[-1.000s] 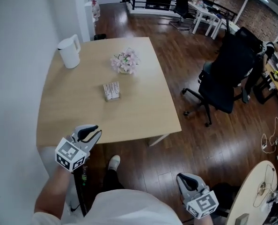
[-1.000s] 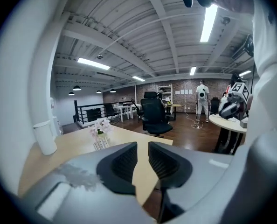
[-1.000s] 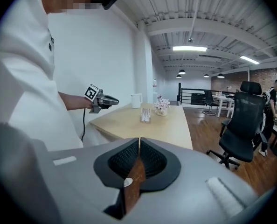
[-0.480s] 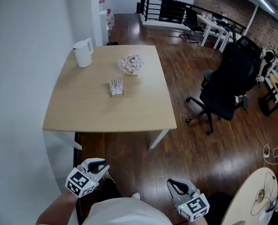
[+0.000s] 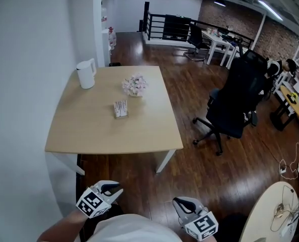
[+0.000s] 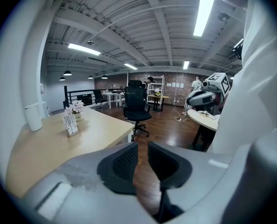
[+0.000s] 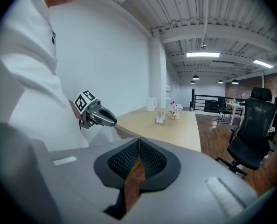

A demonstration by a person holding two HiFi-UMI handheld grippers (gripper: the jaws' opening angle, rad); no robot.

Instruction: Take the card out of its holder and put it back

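The white card (image 5: 120, 107) sits in its small upright holder (image 5: 121, 114) mid-way along the pale wooden table (image 5: 84, 135), upper left of the head view. At the bottom edge, the left gripper (image 5: 115, 187) has just been closing: jaws narrowly apart, empty. The right gripper (image 5: 176, 201) has its jaws together, holding nothing.

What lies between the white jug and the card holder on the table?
Nothing: the head view shows only bare tabletop between the jug and the card holder; the flowers stand aside.
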